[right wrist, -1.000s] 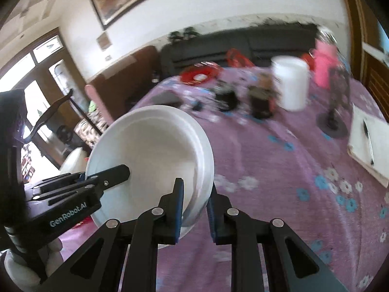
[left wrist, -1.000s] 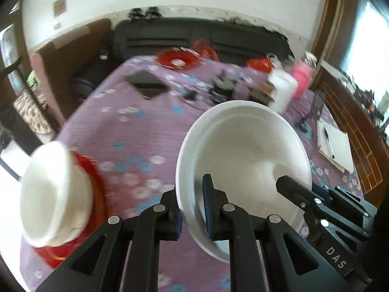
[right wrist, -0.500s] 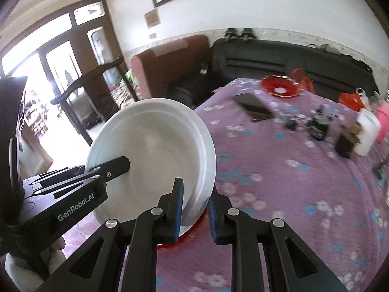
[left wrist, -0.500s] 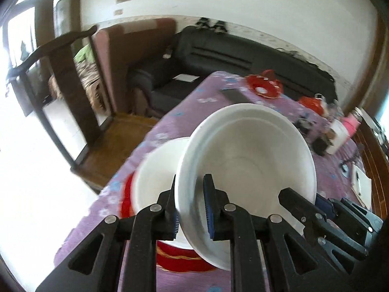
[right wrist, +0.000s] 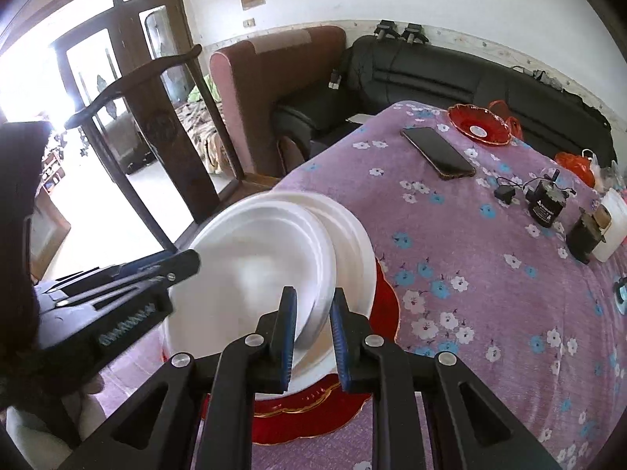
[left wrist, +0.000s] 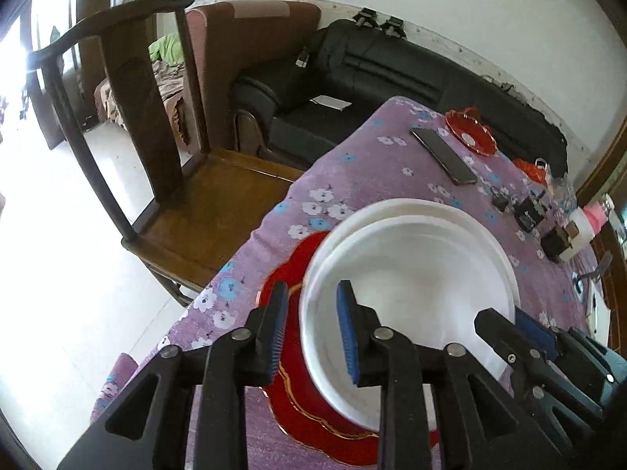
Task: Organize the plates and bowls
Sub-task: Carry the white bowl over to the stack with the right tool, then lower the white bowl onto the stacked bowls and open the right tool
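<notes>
Both wrist cams are aimed fwd along the fingers, close over the stacked white bowls (left wrist: 411, 270) (right wrist: 266, 258); table, sofa, chair are shared.

Bare purple flowered tablecloth (right wrist: 462, 274) lies open to the right of the stacked white bowls (right wrist: 266, 262), up to the black phone (right wrist: 437, 152). A cluster blocks the far right: small black charger (right wrist: 504, 194), black cylindrical battery (right wrist: 546, 203), dark box (right wrist: 584, 237), white container (right wrist: 611, 227). Left of the table edge, a dark wooden chair (left wrist: 156, 137) stands close by.
</notes>
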`<state>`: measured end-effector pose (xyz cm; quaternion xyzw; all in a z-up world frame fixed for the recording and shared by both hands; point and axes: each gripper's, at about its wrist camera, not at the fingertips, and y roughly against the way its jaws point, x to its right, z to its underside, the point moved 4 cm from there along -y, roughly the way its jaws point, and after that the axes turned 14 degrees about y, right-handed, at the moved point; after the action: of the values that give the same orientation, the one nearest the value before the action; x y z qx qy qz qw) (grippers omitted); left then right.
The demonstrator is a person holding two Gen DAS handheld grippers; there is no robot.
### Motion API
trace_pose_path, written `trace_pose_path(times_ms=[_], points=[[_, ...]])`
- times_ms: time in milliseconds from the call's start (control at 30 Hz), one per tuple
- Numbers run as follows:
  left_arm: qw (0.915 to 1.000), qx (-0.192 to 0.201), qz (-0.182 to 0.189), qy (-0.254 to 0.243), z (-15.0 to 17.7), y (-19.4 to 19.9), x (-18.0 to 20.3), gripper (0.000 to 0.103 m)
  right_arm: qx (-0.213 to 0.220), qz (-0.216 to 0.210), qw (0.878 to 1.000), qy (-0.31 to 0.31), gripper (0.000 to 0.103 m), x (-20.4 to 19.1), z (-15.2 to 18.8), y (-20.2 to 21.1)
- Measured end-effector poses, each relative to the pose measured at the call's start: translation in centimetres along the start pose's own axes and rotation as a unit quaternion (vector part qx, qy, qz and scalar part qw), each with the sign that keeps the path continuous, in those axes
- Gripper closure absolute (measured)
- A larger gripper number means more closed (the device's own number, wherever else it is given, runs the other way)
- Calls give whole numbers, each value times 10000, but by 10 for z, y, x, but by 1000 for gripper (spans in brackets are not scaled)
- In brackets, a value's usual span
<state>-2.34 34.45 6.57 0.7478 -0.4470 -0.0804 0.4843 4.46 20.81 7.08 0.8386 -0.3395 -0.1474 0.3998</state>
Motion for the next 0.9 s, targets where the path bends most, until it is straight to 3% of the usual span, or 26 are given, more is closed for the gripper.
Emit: trace_pose_path(times_ms=[133,300,400,467,567,667,733,800,900], points=[[9998,96,108,99,-1,7,-8,69,-26,79,10000,22,84,0,-1,-5],[9996,194,188,117,-1,15,-9,67,239,247,9994,-26,83,0,-6,3],[9993,304,198,124,0,20,-8,60,502,250,9983,-130,68,3,-10,14],[9987,470,160,90,2,28,-6,55,684,299,9971,-174,50,5,-11,25],[9966,821,42,-28,7,41,-1,44,938,422,9945,-206,45,7,-11,44],[9920,1252,-103,-161,14,59,5,27,1084,522,9924,-247,39,8,-5,59],[9869,1579,-208,-256,19,71,10,22,1149,506,9917,-283,38,7,1,67],[9788,1974,-405,-375,27,85,17,12,1146,513,9917,-275,37,5,8,72],[9675,2378,-679,-520,37,100,23,9,1228,620,9900,-306,37,5,21,82]])
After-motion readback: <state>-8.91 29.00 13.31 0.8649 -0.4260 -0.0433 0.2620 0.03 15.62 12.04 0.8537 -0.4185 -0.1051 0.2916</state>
